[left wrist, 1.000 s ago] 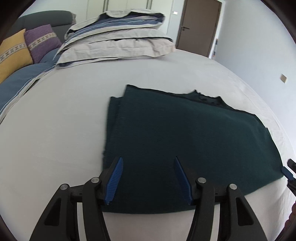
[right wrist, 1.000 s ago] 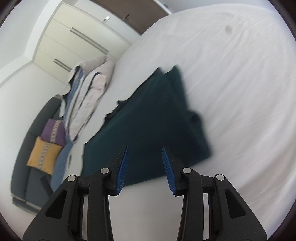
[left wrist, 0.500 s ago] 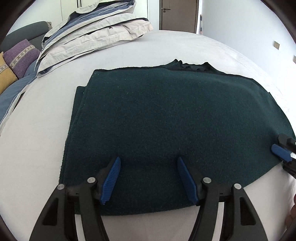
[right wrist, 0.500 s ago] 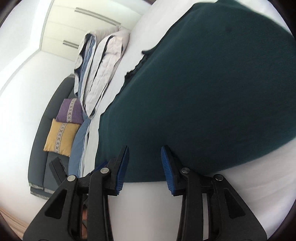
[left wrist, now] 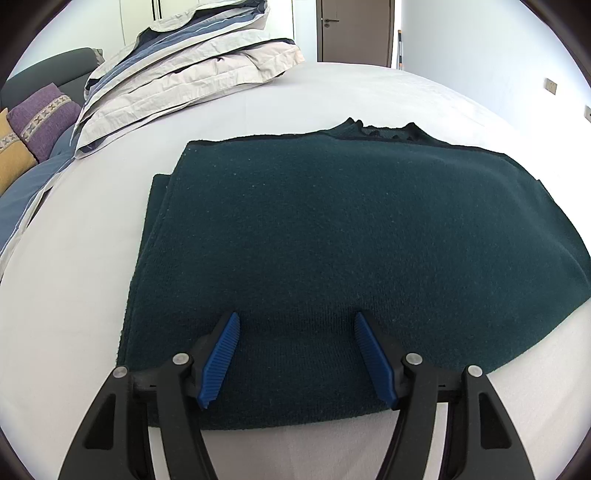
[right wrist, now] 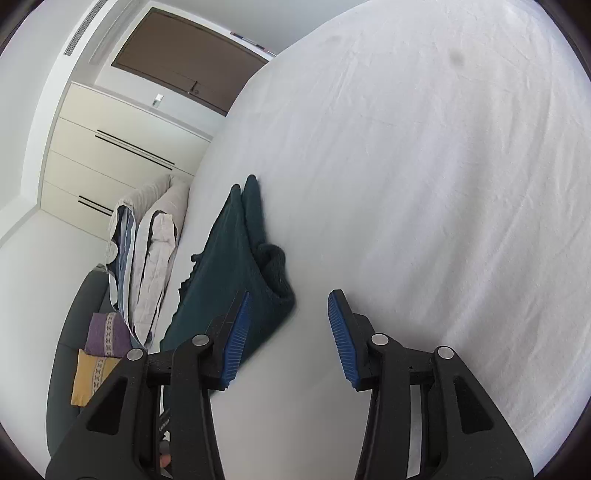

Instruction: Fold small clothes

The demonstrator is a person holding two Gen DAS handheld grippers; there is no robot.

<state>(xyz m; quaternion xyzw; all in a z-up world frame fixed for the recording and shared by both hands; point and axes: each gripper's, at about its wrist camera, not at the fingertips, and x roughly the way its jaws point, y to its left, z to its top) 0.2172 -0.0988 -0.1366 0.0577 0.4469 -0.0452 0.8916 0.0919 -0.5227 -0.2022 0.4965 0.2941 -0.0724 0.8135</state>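
Observation:
A dark green knitted sweater (left wrist: 332, 229) lies folded flat on the white bed sheet (left wrist: 74, 295), its collar at the far edge. My left gripper (left wrist: 295, 321) hovers open over the sweater's near hem, and its blue pads do not press the cloth. In the right wrist view the same sweater (right wrist: 229, 266) lies to the left, partly behind the left finger, with a rolled sleeve cuff at its near corner. My right gripper (right wrist: 291, 295) stands over bare sheet (right wrist: 424, 184) beside that corner. Its jaws are opening with nothing between them.
A pile of grey and blue pillows and bedding (left wrist: 184, 66) sits at the bed's far left. Beyond it is a dark sofa with purple (left wrist: 40, 114) and yellow cushions. A brown door (left wrist: 356, 31) and a cream wardrobe (right wrist: 110, 147) stand past the bed.
The left gripper moved in closer over the sweater's near hem. The right gripper swung close over the sweater, then drew back to its right corner with its jaws wider, and left the left view.

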